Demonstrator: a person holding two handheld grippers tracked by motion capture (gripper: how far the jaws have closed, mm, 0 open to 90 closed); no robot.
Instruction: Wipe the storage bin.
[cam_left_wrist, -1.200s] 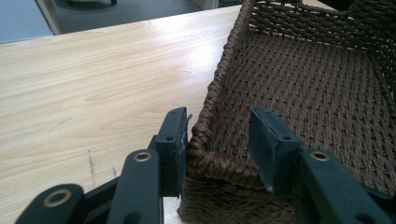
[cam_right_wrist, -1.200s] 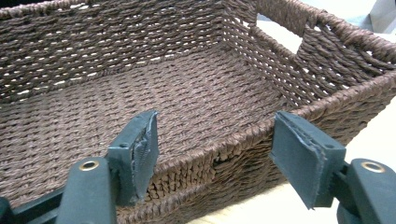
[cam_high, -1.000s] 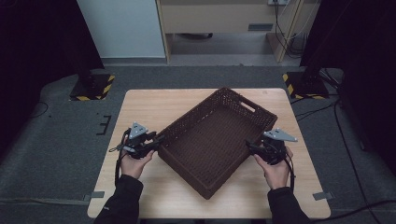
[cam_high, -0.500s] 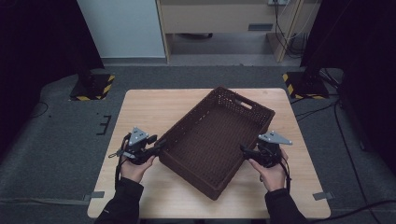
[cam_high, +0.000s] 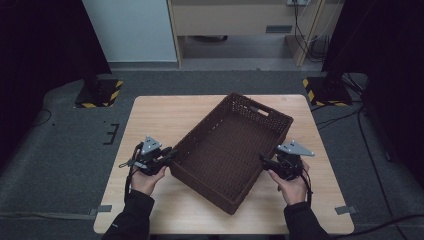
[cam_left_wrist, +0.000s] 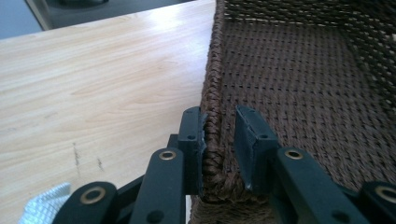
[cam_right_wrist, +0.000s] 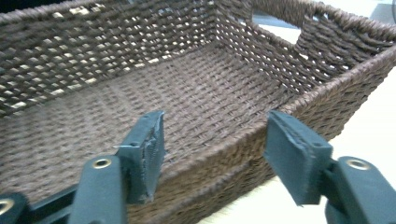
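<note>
Left claw (cam_high: 169, 155) straddles the near-left rim of the woven basket (cam_high: 227, 150); its jaws have just been closing, one pad touching the rim's outer face, the other a little clear of the inner face, so I read no clamp yet. Right claw (cam_high: 263, 161), jaws apart and just closing, spans the opposite rim without contact. I see the basket lying skewed on the counter (cam_high: 155, 117).
</note>
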